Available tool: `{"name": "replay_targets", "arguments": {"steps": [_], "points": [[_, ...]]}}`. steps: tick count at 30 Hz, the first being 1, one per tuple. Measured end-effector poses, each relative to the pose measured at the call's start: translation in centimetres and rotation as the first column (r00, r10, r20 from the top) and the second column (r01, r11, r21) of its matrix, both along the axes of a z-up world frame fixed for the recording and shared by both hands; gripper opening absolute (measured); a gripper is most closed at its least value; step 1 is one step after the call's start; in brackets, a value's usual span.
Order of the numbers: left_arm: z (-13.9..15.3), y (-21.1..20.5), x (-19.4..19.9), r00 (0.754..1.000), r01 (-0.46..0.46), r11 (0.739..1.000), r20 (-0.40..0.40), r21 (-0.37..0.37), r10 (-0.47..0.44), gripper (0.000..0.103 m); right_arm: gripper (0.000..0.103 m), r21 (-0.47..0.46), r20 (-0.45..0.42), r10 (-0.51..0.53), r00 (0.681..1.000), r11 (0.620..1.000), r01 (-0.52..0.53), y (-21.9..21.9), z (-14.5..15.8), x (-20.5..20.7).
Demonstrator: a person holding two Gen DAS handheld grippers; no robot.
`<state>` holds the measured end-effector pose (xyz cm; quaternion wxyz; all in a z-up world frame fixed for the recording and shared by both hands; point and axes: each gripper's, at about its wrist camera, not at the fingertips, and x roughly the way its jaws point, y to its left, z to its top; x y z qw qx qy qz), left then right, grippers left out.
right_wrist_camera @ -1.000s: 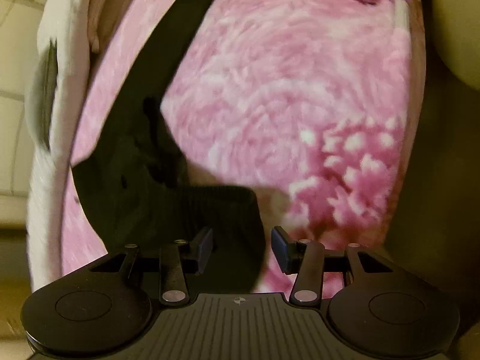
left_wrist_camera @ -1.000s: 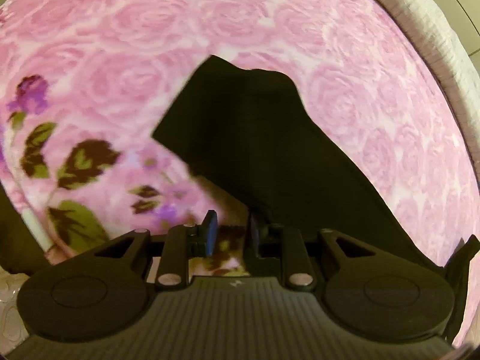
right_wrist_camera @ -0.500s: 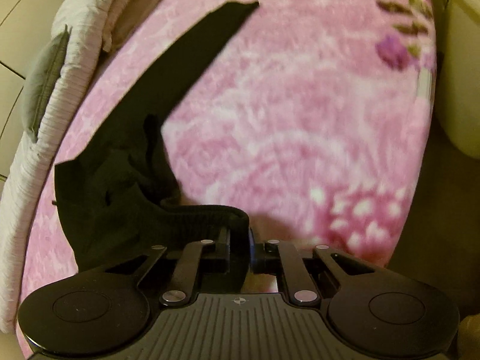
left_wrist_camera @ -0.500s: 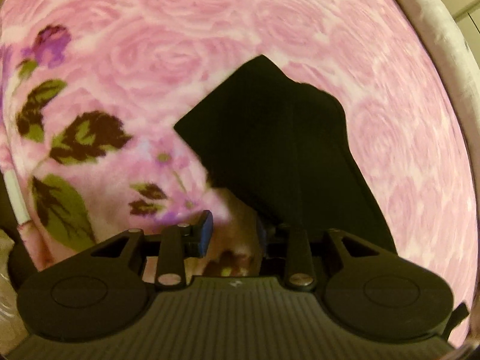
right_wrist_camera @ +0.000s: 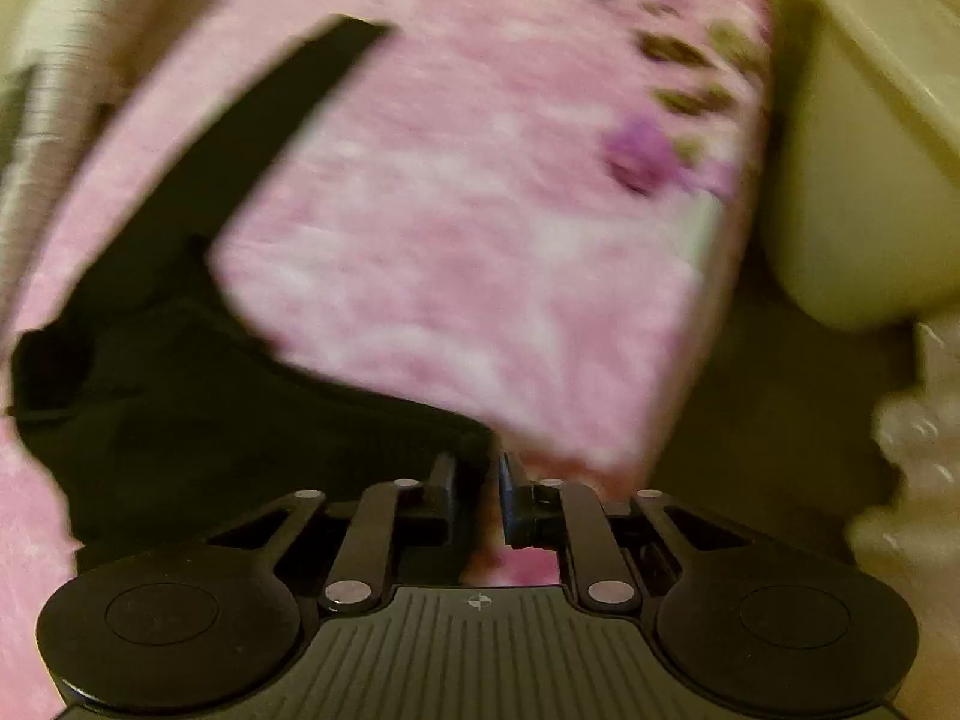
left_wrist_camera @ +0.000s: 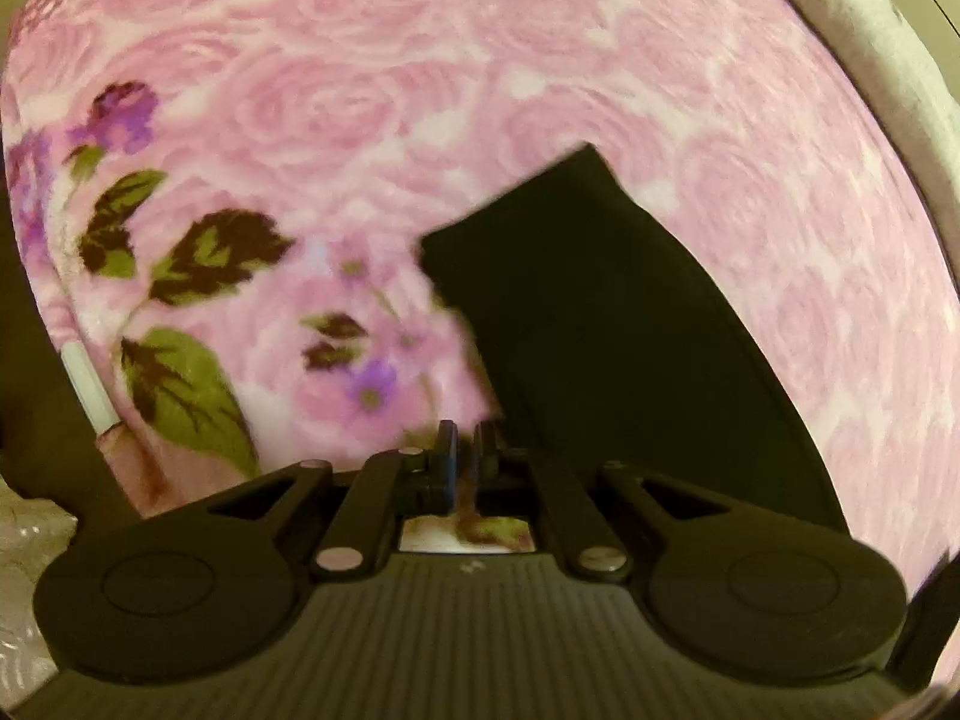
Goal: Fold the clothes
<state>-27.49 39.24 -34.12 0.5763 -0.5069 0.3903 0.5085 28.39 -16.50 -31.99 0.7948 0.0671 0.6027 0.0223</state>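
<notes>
A black garment (left_wrist_camera: pixel 600 330) lies on a pink rose-patterned blanket (left_wrist_camera: pixel 420 90). In the left wrist view my left gripper (left_wrist_camera: pixel 467 444) points down at the blanket and is shut. The garment's near left edge touches its right finger; I cannot tell whether cloth is pinched. In the blurred right wrist view the garment (right_wrist_camera: pixel 210 408) lies to the left, with one long leg running up and away. Its ribbed waistband corner reaches between the fingertips of my right gripper (right_wrist_camera: pixel 477 474). Those jaws are opening slightly with the cloth still between them, near the blanket's (right_wrist_camera: pixel 480 210) edge.
A white quilted cover (left_wrist_camera: pixel 870 60) borders the blanket on the right of the left wrist view. Beyond the bed edge in the right wrist view stand a cream tub (right_wrist_camera: pixel 852 180) and crinkled clear plastic (right_wrist_camera: pixel 912 450) on a dark floor (right_wrist_camera: pixel 750 420).
My left gripper's jaws have shut, and the garment now lies further right in its view. My right gripper closed onto the waistband and swung, so the bed edge and tub came into view.
</notes>
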Motion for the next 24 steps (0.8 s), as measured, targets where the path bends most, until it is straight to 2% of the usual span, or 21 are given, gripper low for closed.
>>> {"name": "replay_targets", "arguments": {"steps": [3, 5, 7, 11, 15, 17, 18, 22, 24], "points": [[1.8, -1.2, 4.5, 0.985, 0.171, 0.985, -0.009, 0.018, -0.171, 0.001, 0.022, -0.075, 0.018, -0.014, 1.0, 0.997, 0.015, -0.5, 0.6, 0.9], [2.5, -1.9, 8.9, 0.957, 0.291, 0.956, 0.002, 0.032, -0.291, 0.005, 0.023, -0.046, 0.051, 0.014, 0.999, 0.999, -0.012, -0.2, 1.5, 2.0], [3.0, -2.7, 13.9, 0.916, 0.4, 0.915, 0.022, 0.045, -0.401, 0.009, 0.025, -0.015, 0.074, 0.055, 0.996, 0.998, -0.054, 0.4, 2.1, 3.3], [3.6, -4.5, 24.7, 0.829, 0.542, 0.838, 0.125, 0.061, -0.545, 0.014, 0.029, 0.008, 0.068, 0.143, 0.987, 0.99, -0.144, 2.4, 2.3, 6.7], [4.1, -5.8, 35.8, 0.728, 0.653, 0.751, 0.195, 0.095, -0.658, 0.018, 0.03, 0.037, 0.042, 0.143, 0.989, 0.989, -0.144, 2.0, 1.0, 11.1], [4.2, -6.2, 40.5, 0.668, 0.707, 0.699, 0.225, 0.108, -0.709, 0.021, 0.031, 0.046, 0.019, 0.124, 0.992, 0.991, -0.124, 1.2, 0.3, 13.6], [4.3, -6.5, 43.6, 0.624, 0.743, 0.659, 0.234, 0.116, -0.745, 0.021, 0.031, 0.058, 0.011, 0.123, 0.992, 0.991, -0.123, 0.9, 0.1, 14.8], [4.6, -7.5, 54.4, 0.44, 0.862, 0.48, 0.228, 0.162, -0.868, 0.023, 0.032, 0.071, 0.01, 0.156, 0.988, 0.985, -0.156, 0.7, -0.2, 19.3], [4.7, -8.2, 59.5, 0.338, 0.907, 0.377, 0.209, 0.19, -0.918, 0.025, 0.032, 0.061, 0.014, 0.16, 0.987, 0.985, -0.16, 0.8, -0.6, 21.2]]}}
